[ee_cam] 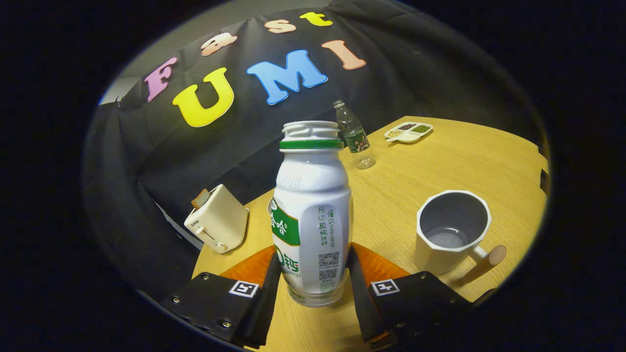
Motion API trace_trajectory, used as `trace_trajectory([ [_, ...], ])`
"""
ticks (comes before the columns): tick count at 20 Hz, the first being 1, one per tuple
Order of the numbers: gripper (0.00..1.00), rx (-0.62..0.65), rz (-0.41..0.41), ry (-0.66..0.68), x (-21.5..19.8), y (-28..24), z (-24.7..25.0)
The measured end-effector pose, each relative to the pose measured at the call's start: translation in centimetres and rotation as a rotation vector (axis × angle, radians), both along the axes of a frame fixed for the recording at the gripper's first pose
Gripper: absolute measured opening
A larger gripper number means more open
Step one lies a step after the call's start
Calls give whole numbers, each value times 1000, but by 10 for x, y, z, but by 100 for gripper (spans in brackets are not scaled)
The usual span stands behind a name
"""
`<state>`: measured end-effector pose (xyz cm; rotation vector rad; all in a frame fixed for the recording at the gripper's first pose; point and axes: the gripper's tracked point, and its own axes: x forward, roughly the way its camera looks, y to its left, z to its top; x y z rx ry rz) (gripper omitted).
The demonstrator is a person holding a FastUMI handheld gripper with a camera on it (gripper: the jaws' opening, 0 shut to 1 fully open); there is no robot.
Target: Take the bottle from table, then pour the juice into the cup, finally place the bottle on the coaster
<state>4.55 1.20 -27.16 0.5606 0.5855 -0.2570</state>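
A white juice bottle (313,210) with a green band under its open neck and a green label stands upright between my fingers. My gripper (313,281) is shut on the bottle's lower part, with one finger pressed against each side. The bottle's clear base sits just over the wooden table (391,195); I cannot tell whether it touches. To the right of the fingers and slightly ahead stands a white cup (452,230) with a grey inside and a wooden handle (484,264) pointing toward me. A pale rim (269,208) peeks out behind the bottle's left side; most of it is hidden.
A cream toaster (217,225) with a slice in it stands at the table's left edge, ahead of the left finger. Far beyond the bottle are a clear plastic water bottle (354,137) and a white divided dish (408,132) with grains.
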Motion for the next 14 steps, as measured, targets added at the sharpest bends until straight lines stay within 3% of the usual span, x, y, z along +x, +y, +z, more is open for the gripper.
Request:
trace_trajectory([
  [14, 69, -278, 15, -17, 58, -11, -5],
])
